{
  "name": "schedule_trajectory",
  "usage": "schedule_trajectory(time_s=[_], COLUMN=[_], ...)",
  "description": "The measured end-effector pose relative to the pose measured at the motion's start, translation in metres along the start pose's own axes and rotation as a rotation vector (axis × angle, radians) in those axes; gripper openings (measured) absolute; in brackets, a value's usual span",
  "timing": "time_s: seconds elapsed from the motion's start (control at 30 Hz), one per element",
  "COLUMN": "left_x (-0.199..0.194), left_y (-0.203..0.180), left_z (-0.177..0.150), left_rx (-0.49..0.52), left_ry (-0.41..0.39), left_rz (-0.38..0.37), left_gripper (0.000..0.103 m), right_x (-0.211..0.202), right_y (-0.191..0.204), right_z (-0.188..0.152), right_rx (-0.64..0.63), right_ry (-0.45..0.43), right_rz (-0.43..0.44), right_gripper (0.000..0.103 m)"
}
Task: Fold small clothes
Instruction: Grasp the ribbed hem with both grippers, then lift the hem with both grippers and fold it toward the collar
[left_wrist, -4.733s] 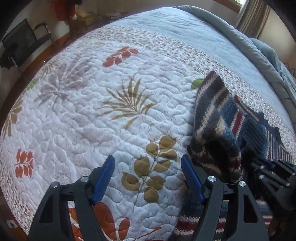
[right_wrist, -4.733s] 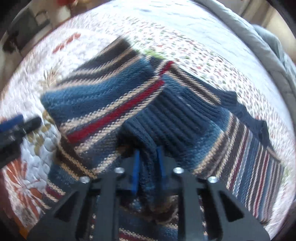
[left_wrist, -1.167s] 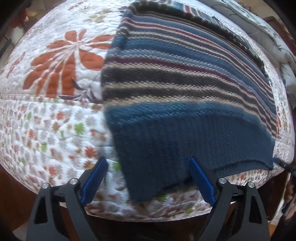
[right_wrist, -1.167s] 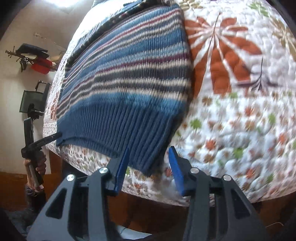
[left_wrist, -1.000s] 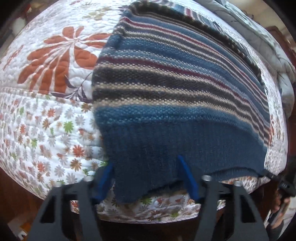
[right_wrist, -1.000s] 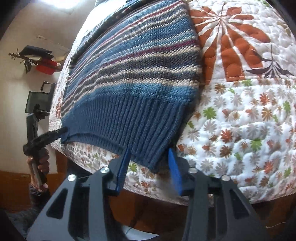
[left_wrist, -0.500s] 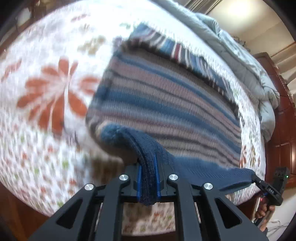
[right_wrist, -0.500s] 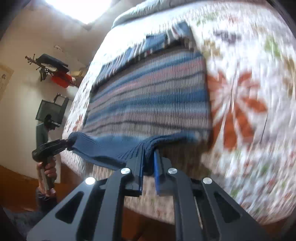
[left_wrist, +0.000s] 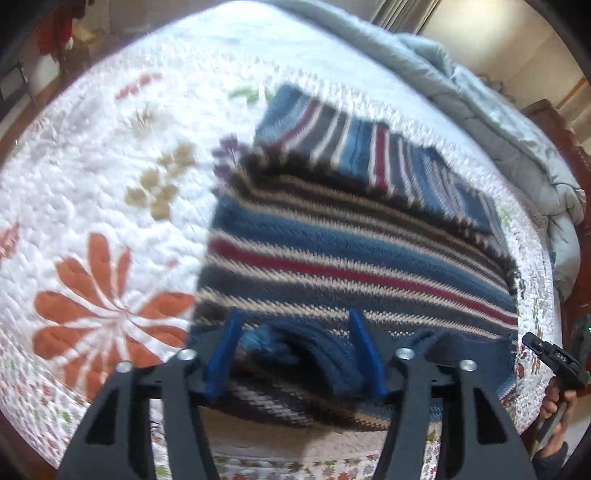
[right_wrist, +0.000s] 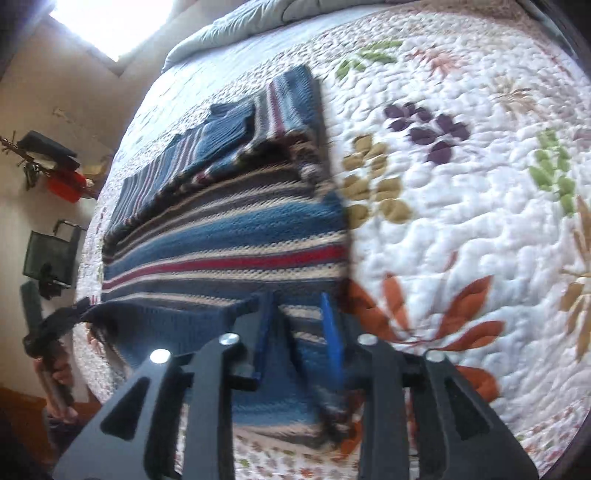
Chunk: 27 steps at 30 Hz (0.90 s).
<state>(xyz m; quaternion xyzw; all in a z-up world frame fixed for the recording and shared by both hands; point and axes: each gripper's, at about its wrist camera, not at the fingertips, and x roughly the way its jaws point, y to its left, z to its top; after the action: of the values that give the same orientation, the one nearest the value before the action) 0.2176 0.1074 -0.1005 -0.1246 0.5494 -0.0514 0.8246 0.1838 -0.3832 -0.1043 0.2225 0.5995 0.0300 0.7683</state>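
Two blue-padded black grippers hang over a striped knitted sweater in blue, red, cream and dark bands, which lies on a white quilted bedspread printed with orange and tan flowers. The sweater sits near the bed's front edge, its navy ribbed hem brought up over the body so the lower part is doubled. The left gripper has just been opening; its jaws stand well apart, with a ridge of the ribbed hem lying loose between them and no pad pressing it. The right gripper has likewise been opening, though less wide, and the folded edge shows between its pads, apparently released rather than pinched. Beyond the fold, a narrower striped part, likely tucked sleeves, lies flat toward the grey duvet.

As I judge it, the bottom-up fold is laid and being let go. What seems left is smoothing the bunched hem and perhaps one more fold to make a compact bundle.
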Motion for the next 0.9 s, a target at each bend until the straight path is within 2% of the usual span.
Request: schedule_trajectory(time_s=[0.03,0.1,0.17,0.23,0.33,0.4,0.57,0.7,0.83,0.9], left_x=[-0.008,-0.022,-0.028,-0.028,-0.015,-0.003,0.022,0.035,0.052,0.060], left_y=[0.001,0.000,-0.013,-0.035,-0.057,-0.066,-0.058,-0.056,-0.058,-0.057], left_z=[-0.001,-0.004,-0.007,-0.015,-0.022,-0.022,0.000,0.011,0.013,0.010], left_rx=[0.018,0.076,0.175,0.323,0.472,0.525,0.488,0.463,0.424,0.402], left_ry=[-0.021,-0.061,-0.081,-0.095,-0.077,-0.059,0.018,0.082,0.114,0.136], left_rz=[0.008,0.030,0.061,0.130,0.207,0.227,0.149,-0.008,0.025,0.025], left_gripper=[0.064,0.067,0.069,0.070,0.072,0.072,0.072,0.072,0.072,0.069], right_x=[-0.005,-0.014,-0.018,-0.016,-0.007,-0.001,0.012,0.024,0.039,0.045], right_y=[-0.001,0.004,0.016,0.029,0.047,0.052,0.053,0.050,0.046,0.045], right_z=[-0.002,-0.006,-0.010,-0.013,-0.015,-0.014,-0.010,-0.003,-0.002,-0.004], right_rx=[-0.013,-0.058,-0.132,-0.202,-0.293,-0.314,-0.330,-0.323,-0.291,-0.283], right_ry=[-0.009,-0.011,0.002,0.016,0.036,0.049,0.096,0.134,0.183,0.198], right_rz=[0.000,0.018,0.017,0.002,-0.022,-0.018,0.001,-0.011,-0.045,-0.028], right_gripper=[0.034,0.047,0.052,0.052,0.057,0.061,0.061,0.062,0.062,0.062])
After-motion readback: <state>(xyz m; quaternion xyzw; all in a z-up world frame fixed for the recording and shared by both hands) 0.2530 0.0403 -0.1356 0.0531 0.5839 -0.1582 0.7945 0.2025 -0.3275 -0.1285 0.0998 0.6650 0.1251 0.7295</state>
